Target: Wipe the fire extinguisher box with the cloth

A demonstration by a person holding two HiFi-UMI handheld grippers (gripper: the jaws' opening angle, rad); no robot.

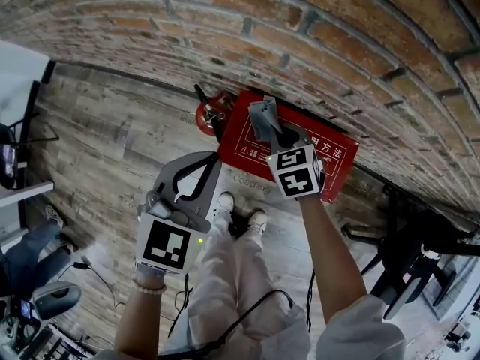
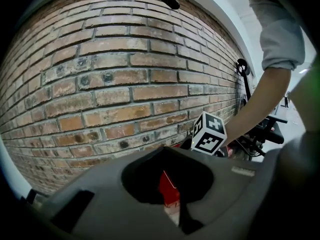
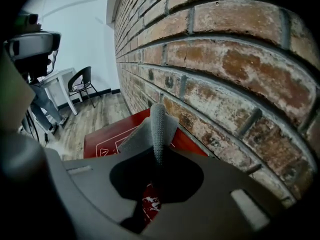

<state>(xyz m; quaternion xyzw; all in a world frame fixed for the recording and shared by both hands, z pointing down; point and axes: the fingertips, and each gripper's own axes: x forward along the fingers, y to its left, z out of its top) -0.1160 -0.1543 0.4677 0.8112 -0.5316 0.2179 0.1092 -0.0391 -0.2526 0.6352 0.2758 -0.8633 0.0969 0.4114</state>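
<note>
Pinching the grey knitted cloth (image 3: pixel 150 131) in our right gripper (image 3: pixel 158 156) at the red rectangular fire extinguisher box's (image 1: pixel 241 137) wall-side edge, left gripper (image 1: pixel 211 163) fingers pressed together on nothing, we judged most wiping remained.

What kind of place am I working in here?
Probably an indoor office or studio space: a bare brick wall, wood-plank floor, a red fire extinguisher box against the wall, and a chair beside a white table further along.
</note>
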